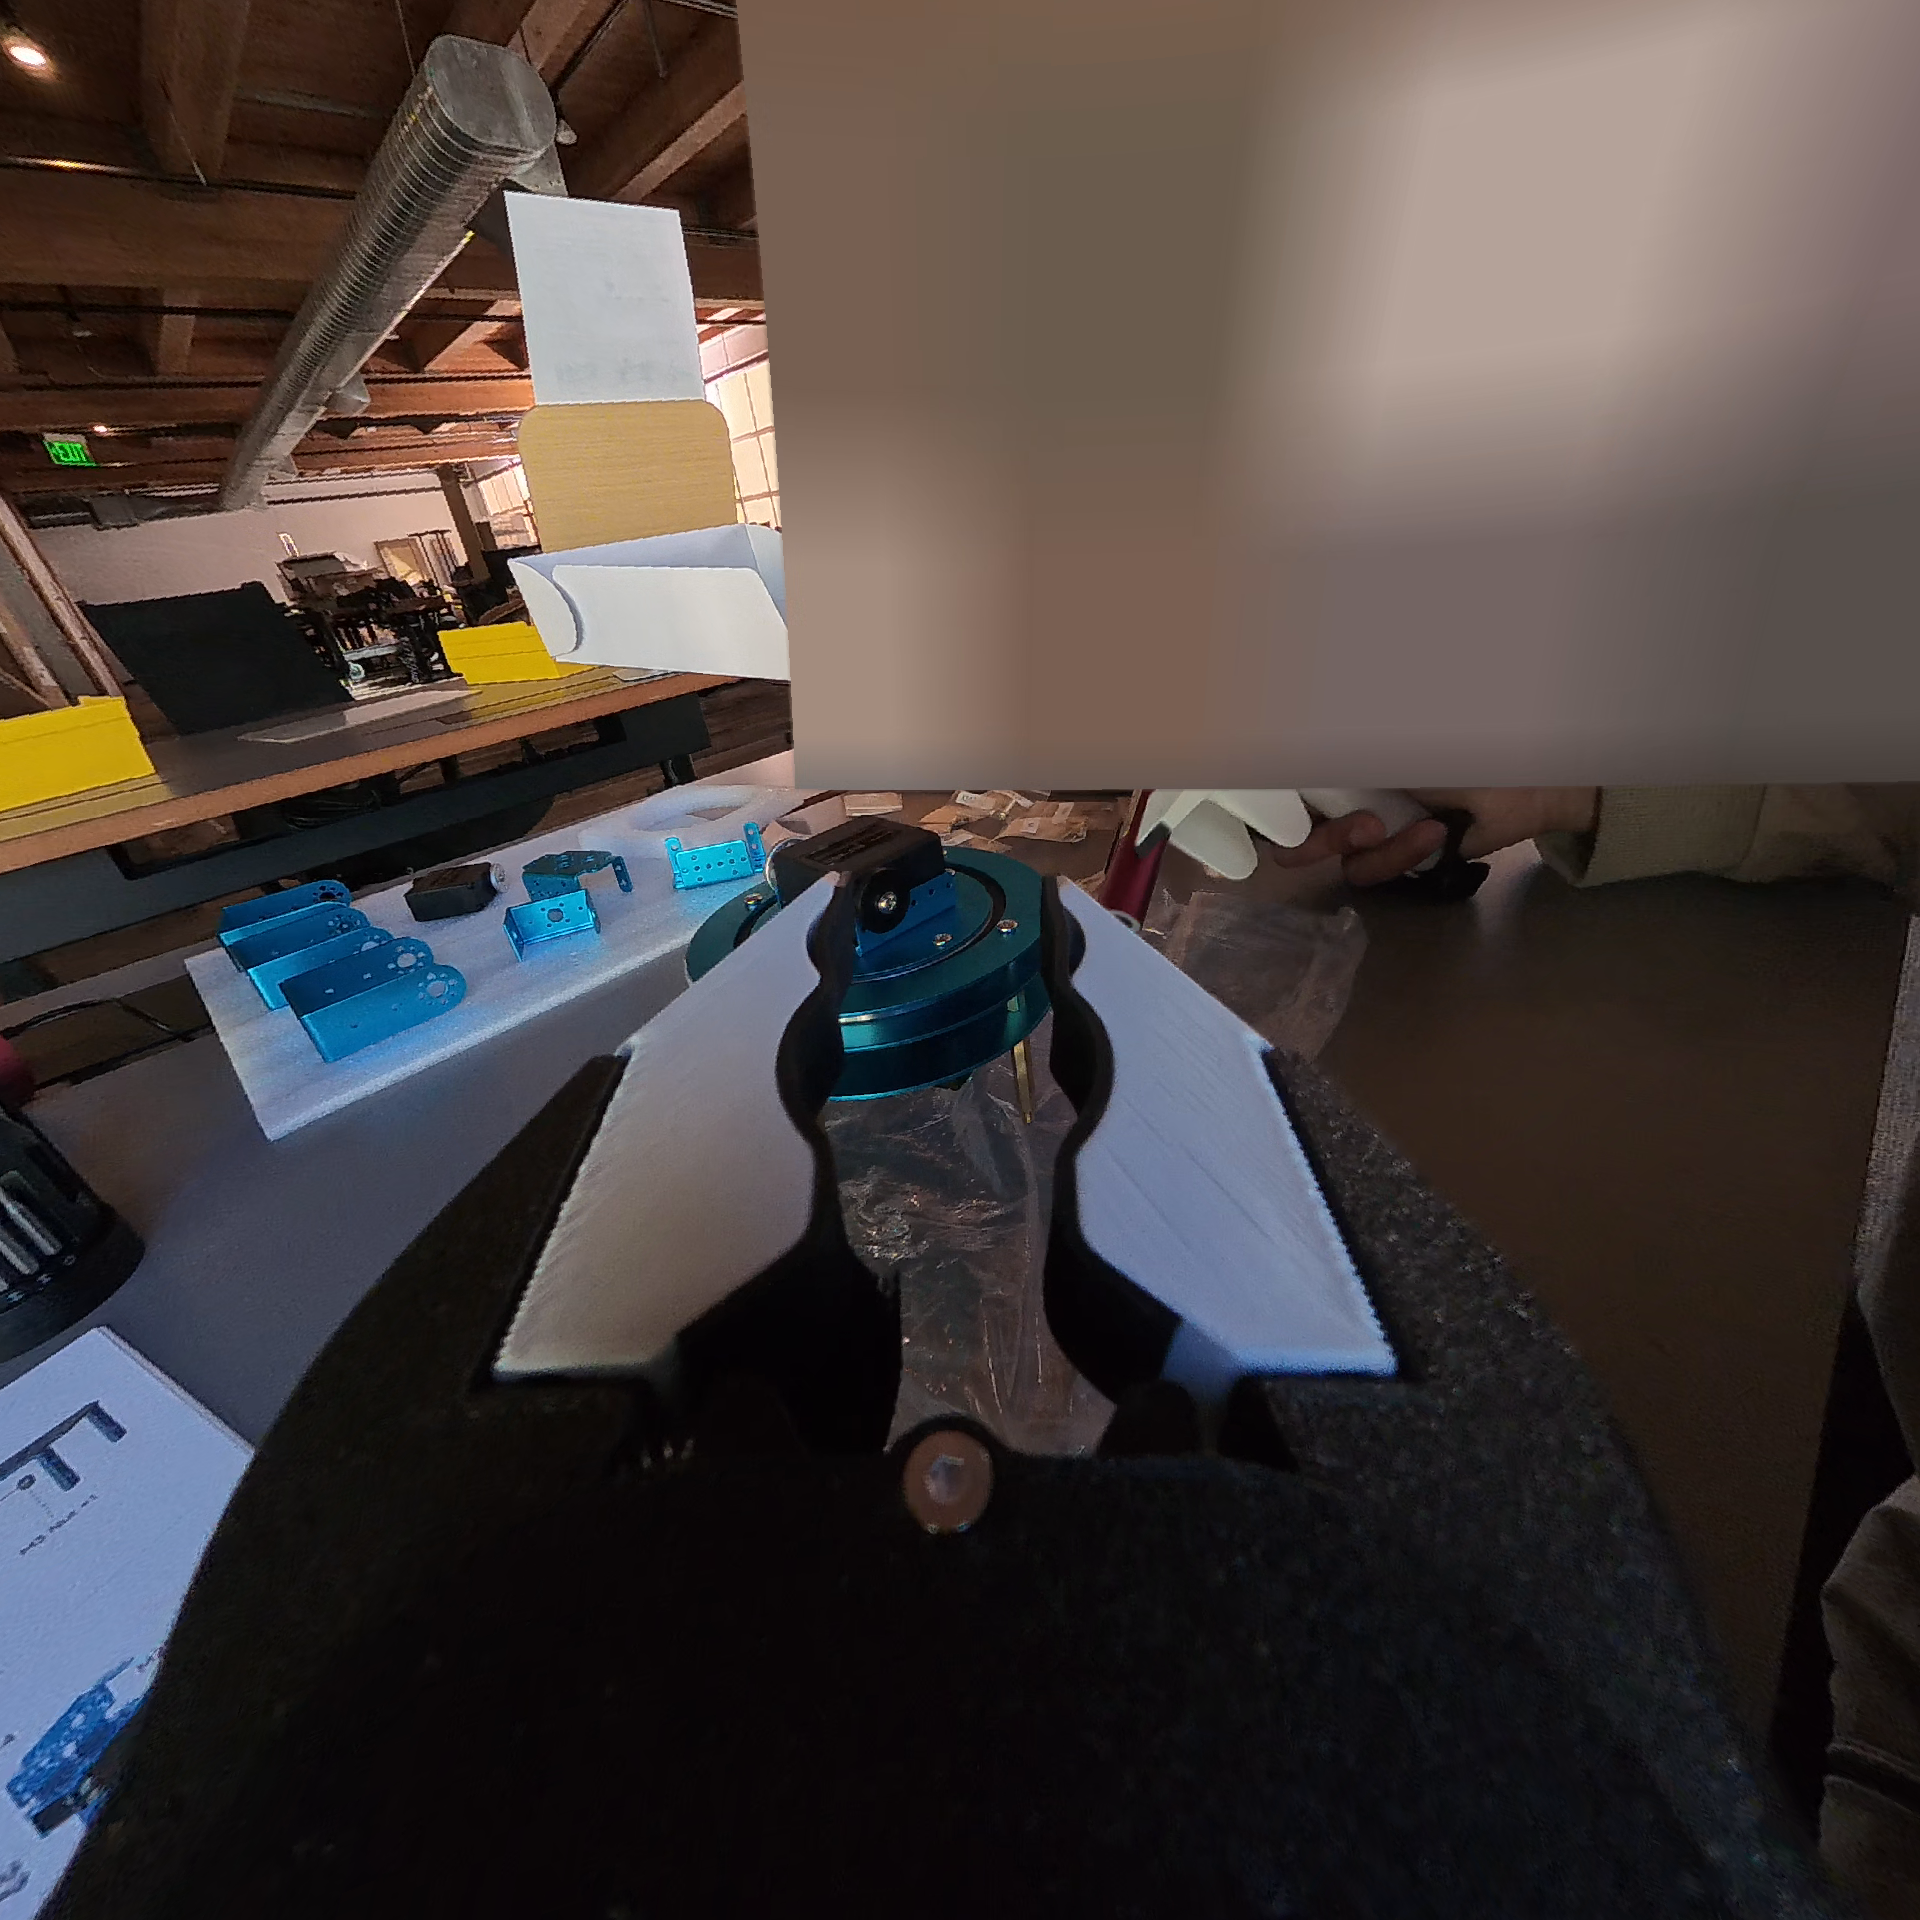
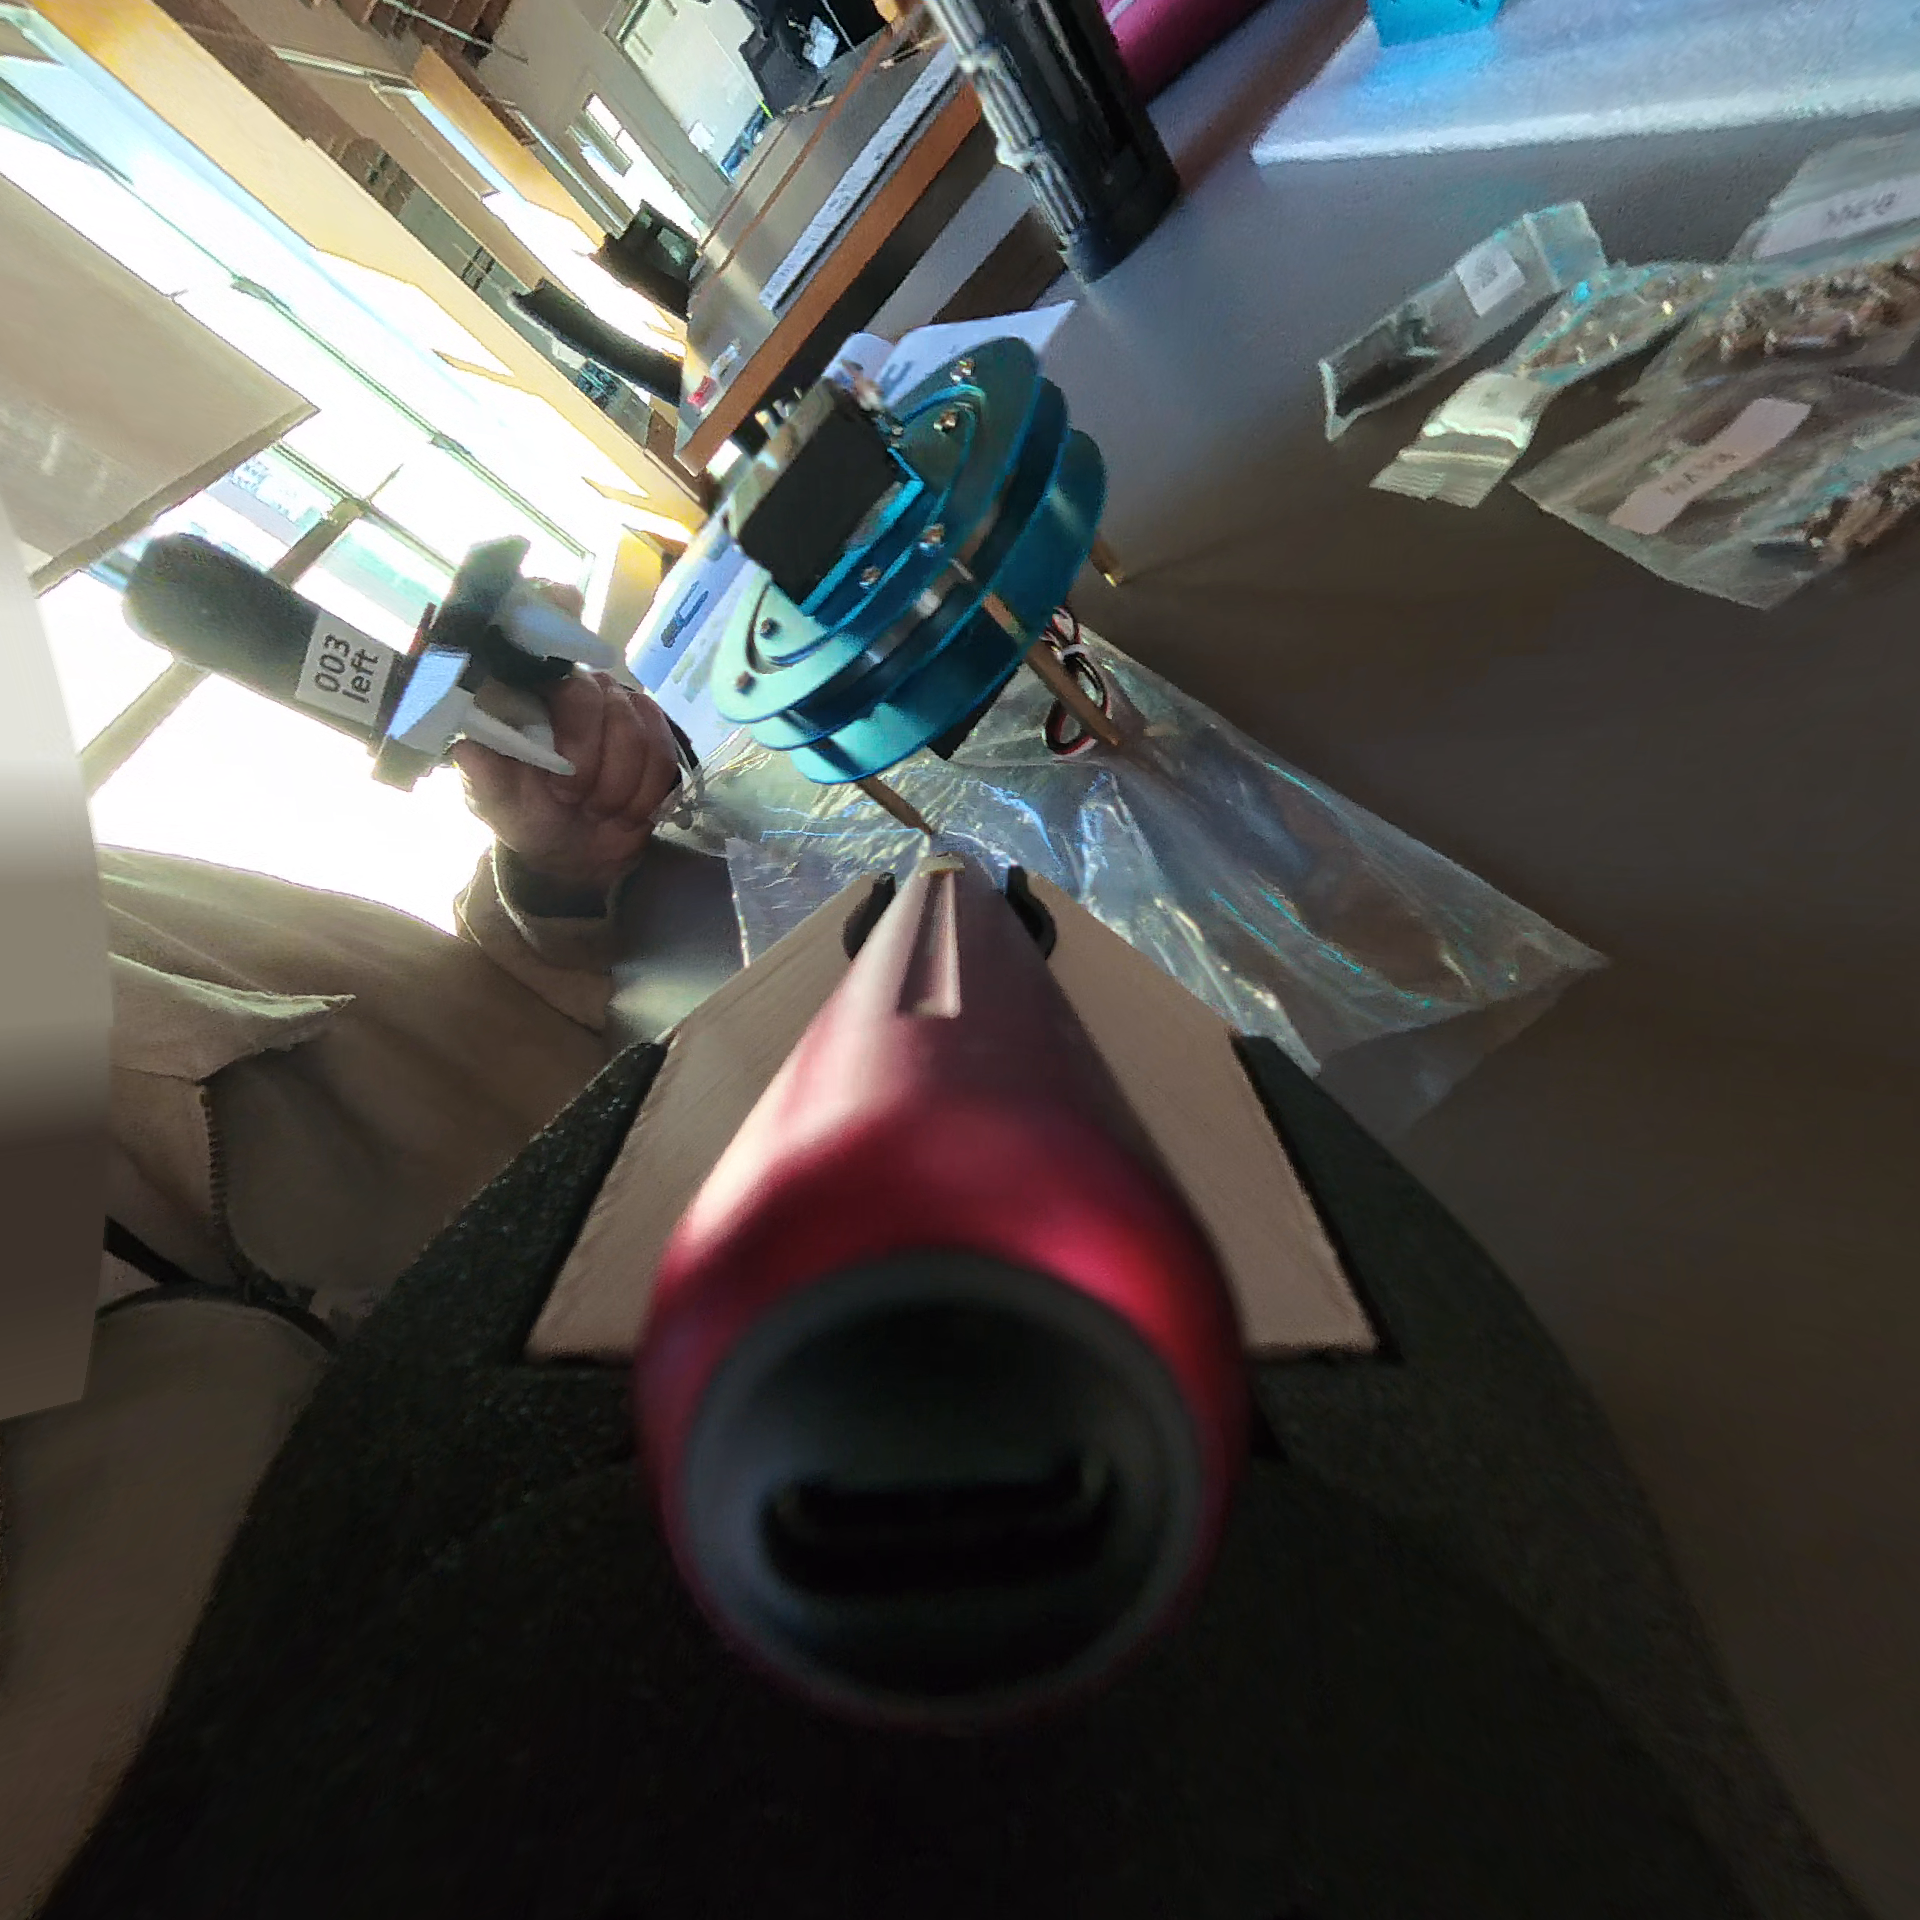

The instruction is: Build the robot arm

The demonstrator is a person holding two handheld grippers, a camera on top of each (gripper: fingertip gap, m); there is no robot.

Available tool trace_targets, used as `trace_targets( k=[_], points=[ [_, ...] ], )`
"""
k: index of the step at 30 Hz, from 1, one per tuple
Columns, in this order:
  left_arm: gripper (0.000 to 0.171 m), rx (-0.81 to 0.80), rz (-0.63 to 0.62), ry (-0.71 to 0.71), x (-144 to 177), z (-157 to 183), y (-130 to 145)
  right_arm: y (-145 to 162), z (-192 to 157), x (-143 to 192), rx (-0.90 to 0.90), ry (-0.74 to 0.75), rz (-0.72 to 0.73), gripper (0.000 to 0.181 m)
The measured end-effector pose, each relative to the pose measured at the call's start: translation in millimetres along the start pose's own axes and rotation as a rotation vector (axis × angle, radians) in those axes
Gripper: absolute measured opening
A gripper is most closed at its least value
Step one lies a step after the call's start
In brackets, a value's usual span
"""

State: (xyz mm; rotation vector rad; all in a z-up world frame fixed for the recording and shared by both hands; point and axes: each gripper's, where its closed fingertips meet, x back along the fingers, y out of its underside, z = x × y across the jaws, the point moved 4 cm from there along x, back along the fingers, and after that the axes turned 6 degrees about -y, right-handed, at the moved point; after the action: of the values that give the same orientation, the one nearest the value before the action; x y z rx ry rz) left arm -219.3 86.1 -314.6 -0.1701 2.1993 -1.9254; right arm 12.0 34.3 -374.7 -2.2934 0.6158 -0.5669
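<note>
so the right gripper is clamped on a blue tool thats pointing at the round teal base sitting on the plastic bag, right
Not quite: the tool in the right gripper is red, not blue, as the right wrist view shows. The rest holds: it points toward the round teal base, which stands on the clear plastic bag.

The left gripper (image 1: 940,914), white fingers lined with wavy black pads (image 1: 805,1039), stands parted, nothing pressed between its jaws. The right gripper (image 2: 948,914) has its pale fingers clamped on a red metal tool body running back along them. A bare hand (image 2: 577,774) in a beige sleeve grips the left gripper's handle.
</note>
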Motion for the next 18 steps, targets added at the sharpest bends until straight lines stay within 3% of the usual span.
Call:
trace_targets(
  k=[6,11,14,18],
  points=[
    [0.034,-0.107,-0.018,-0.005,-5.6,15.2,2.9,-9.4,-46.0,6.0,0.217,-0.005,0.036,0.018],
    [0.034,0.068,0.045,0.123,-15.7,53.1,-11.0,-19.9,-104.2,-1.4,0.399,-0.121,0.134,0.02],
    [0.034,0.075,0.012,0.111,-26.6,62.0,-7.4,-21.7,-129.2,-10.0,0.464,-0.183,0.187,0.018],
    [0.027,0.009,0.01,0.063,-27.3,61.6,-6.0,-19.9,-146.4,-17.2,0.477,-0.267,0.215,0.073]
  ],
)
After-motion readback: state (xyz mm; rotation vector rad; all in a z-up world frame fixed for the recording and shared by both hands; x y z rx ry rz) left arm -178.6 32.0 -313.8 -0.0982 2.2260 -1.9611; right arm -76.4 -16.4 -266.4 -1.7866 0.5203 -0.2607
